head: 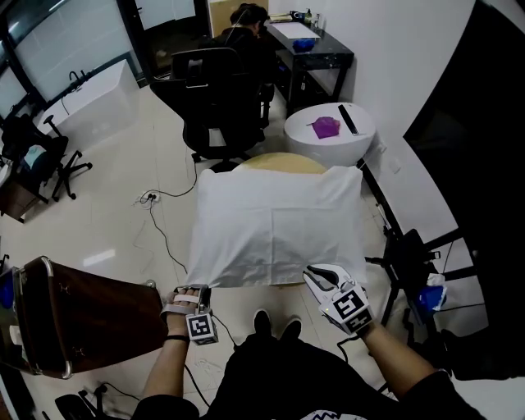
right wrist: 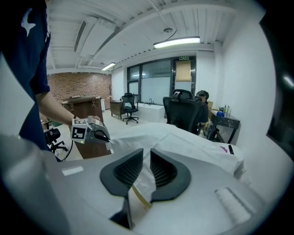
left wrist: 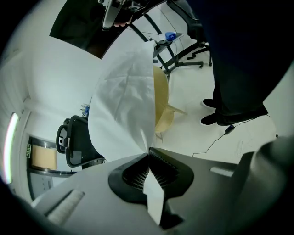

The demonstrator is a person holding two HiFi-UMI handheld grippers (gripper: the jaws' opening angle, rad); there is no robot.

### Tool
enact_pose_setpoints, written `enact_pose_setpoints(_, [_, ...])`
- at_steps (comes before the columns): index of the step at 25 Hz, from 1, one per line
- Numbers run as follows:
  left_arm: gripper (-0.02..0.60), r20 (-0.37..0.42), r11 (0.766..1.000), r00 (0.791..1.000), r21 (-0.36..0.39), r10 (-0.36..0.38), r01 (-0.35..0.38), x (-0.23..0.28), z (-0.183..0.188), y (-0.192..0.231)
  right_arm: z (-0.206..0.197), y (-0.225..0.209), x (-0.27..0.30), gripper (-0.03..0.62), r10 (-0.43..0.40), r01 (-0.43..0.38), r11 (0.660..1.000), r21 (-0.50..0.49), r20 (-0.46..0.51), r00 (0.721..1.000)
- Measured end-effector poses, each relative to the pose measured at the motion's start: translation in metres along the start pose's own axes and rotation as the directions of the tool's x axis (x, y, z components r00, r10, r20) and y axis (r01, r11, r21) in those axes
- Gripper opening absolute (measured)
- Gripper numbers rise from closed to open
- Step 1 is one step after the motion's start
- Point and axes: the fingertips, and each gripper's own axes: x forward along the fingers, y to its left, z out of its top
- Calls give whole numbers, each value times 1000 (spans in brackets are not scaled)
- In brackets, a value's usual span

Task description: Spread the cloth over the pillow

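Observation:
A white cloth [head: 275, 221] lies over the pillow on a round yellowish table [head: 279, 162]; the pillow itself is hidden beneath it. My left gripper [head: 194, 289] is at the cloth's near left corner. In the left gripper view its jaws [left wrist: 149, 153] are shut on a fold of the cloth [left wrist: 124, 101], which stretches away over the table edge [left wrist: 161, 98]. My right gripper [head: 316, 275] is at the near right corner. In the right gripper view its jaws [right wrist: 146, 153] are shut on the cloth's [right wrist: 183, 137] hem, and the left gripper [right wrist: 87, 133] shows across from it.
A round white side table [head: 361, 143] with a purple thing [head: 326, 127] stands behind the pillow. A black office chair [head: 217, 90] and a seated person [head: 246, 25] are farther back. A brown case [head: 82, 316] is at my left, a black stand [head: 410, 254] at my right, a cable [head: 164, 230] on the floor.

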Motion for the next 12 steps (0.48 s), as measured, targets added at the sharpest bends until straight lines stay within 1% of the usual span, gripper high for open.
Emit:
enact_pose_setpoints(2, [0,-1,1000,1000,29,-10,10,-3,-6,-4,-1,-2,2,57,-6,6,1000,8,-1,1000])
enact_pose_setpoints(4, [0,-3,999,1000,42,-26,26,0,-7,-9,-4,-3,4,57,-10,10,1000,20,-5,1000])
enact_pose_setpoints(8, [0,-4,998,998,19,-61,61,11,-1,-17,-7,-3,4,57,-13,13,999,37,-8,1000])
enact_pose_setpoints(12, [0,-3,998,998,-4,-62,62,16,0,-13,-6,-6,1,57,-27,27,999,47,-13,1000])
